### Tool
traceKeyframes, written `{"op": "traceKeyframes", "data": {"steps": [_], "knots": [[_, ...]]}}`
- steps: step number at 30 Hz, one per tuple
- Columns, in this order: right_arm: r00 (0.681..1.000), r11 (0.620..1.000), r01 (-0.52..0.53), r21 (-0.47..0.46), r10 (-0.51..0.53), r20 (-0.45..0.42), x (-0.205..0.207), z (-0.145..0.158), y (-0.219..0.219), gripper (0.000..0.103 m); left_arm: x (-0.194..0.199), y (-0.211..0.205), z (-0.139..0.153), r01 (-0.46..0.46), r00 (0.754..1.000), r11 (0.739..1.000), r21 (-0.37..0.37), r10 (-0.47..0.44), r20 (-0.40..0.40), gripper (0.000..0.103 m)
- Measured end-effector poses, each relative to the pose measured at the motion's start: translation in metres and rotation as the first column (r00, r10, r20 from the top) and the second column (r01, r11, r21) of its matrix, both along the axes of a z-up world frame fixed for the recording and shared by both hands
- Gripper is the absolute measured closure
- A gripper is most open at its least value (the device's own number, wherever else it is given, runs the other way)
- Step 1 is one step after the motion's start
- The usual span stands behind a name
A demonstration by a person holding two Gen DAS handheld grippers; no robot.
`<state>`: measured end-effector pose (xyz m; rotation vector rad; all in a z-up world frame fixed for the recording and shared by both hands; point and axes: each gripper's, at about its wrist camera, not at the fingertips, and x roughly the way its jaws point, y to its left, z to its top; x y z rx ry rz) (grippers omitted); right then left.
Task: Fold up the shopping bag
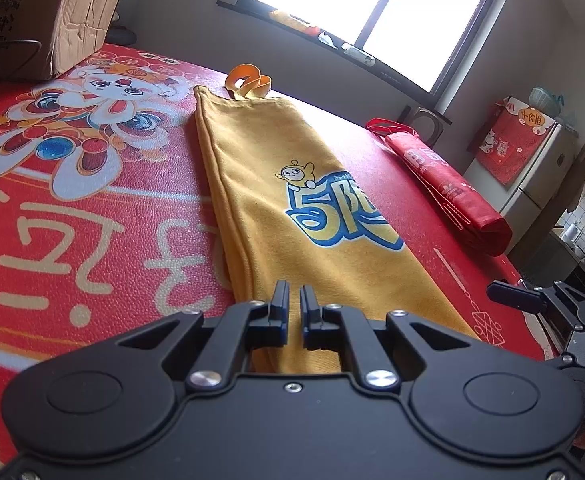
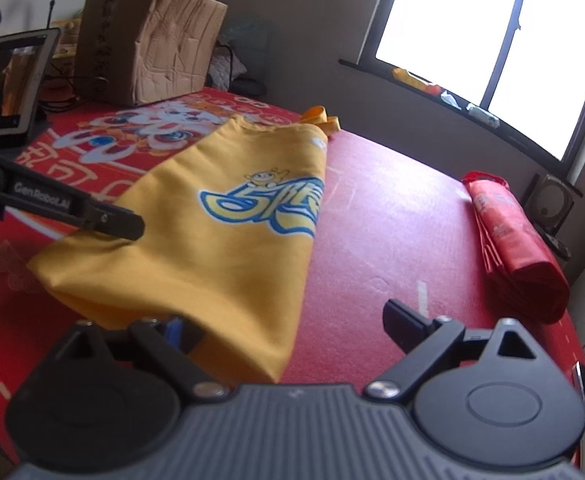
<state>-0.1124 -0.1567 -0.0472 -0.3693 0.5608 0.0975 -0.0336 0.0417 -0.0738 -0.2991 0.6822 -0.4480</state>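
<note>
Both claws at yellow bag (image 1: 292, 240) end

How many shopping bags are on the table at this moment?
2. The yellow bag lies folded lengthwise near the tongs; the red bag lies folded at the table's right side. Others may lie out of view.
</note>
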Motion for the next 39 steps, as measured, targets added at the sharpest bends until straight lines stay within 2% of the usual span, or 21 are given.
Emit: {"op": "traceKeyframes", "data": {"steps": [6, 9, 18, 21, 24, 25, 26, 27, 29, 32, 33, 34, 35, 36, 37, 39], "knots": [[0.996, 0.992, 0.078, -0.096, -0.074, 0.043, 0.002, -0.006, -0.018, 0.002, 0.0, -0.001, 0.001, 0.006, 1.0, 1.0, 0.006, -0.006, 0.004, 0.096], [0.993, 0.992, 0.108, -0.07, -0.105, 0.051, -0.002, -0.008, -0.033, 0.002, 0.0, -0.004, 0.0, 0.025, 1.0, 1.0, 0.007, -0.025, 0.001, 0.1], [0.992, 0.992, 0.115, -0.043, -0.113, 0.058, -0.003, -0.007, -0.045, 0.001, 0.001, -0.004, -0.001, 0.029, 1.0, 1.0, 0.009, -0.029, 0.0, 0.1], [0.997, 0.996, 0.078, -0.037, -0.077, 0.015, -0.005, -0.006, -0.046, 0.002, 0.001, -0.005, -0.001, 0.028, 1.0, 0.999, 0.015, -0.028, 0.002, 0.1], [0.998, 0.998, -0.05, 0.024, 0.051, -0.03, -0.017, 0.012, -0.059, 0.004, 0.002, -0.004, -0.002, 0.024, 1.0, 1.0, 0.006, -0.024, -0.001, 0.1], [0.996, 0.994, -0.085, 0.067, 0.087, -0.031, -0.021, 0.021, -0.065, 0.01, 0.003, -0.003, -0.002, 0.021, 1.0, 1.0, 0.0, -0.021, -0.003, 0.1], [0.992, 0.986, -0.123, 0.111, 0.126, -0.024, -0.022, 0.031, -0.07, 0.022, 0.003, -0.002, -0.003, 0.02, 1.0, 1.0, -0.008, -0.02, -0.006, 0.1], [0.986, 0.975, -0.162, 0.155, 0.166, -0.013, -0.022, 0.042, -0.074, 0.028, 0.003, -0.001, -0.003, 0.018, 1.0, 1.0, -0.016, -0.018, -0.009, 0.1], [0.972, 0.949, -0.232, 0.213, 0.235, 0.013, -0.02, 0.059, -0.077, 0.054, 0.004, 0.0, -0.004, 0.016, 1.0, 1.0, -0.025, -0.016, -0.011, 0.1], [0.956, 0.938, -0.293, 0.186, 0.291, 0.04, -0.005, 0.076, -0.063, 0.055, 0.002, -0.001, -0.004, 0.016, 1.0, 1.0, -0.016, -0.017, -0.007, 0.1], [0.951, 0.936, -0.308, 0.17, 0.303, 0.057, 0.0, 0.083, -0.058, 0.055, 0.002, -0.001, -0.004, 0.017, 1.0, 1.0, -0.014, -0.017, -0.005, 0.1], [0.94, 0.927, -0.341, 0.154, 0.332, 0.081, 0.004, 0.089, -0.054, 0.049, 0.001, -0.001, -0.004, 0.017, 1.0, 1.0, -0.011, -0.017, -0.004, 0.1], [0.924, 0.915, -0.38, 0.139, 0.367, 0.108, 0.007, 0.094, -0.049, 0.026, 0.001, -0.002, -0.003, 0.017, 1.0, 1.0, -0.01, -0.017, -0.003, 0.1], [0.91, 0.899, -0.412, 0.146, 0.399, 0.112, 0.013, 0.096, -0.046, 0.011, 0.0, -0.002, -0.003, 0.017, 1.0, 1.0, -0.01, -0.017, -0.003, 0.1], [0.887, 0.871, -0.461, 0.171, 0.447, 0.112, 0.023, 0.093, -0.041, 0.001, 0.0, -0.002, -0.003, 0.018, 1.0, 1.0, -0.009, -0.018, -0.003, 0.1], [0.838, 0.812, -0.544, 0.212, 0.536, 0.101, 0.043, 0.083, -0.032, 0.001, -0.001, -0.004, -0.002, 0.018, 1.0, 1.0, -0.001, -0.018, 0.0, 0.1]]}}
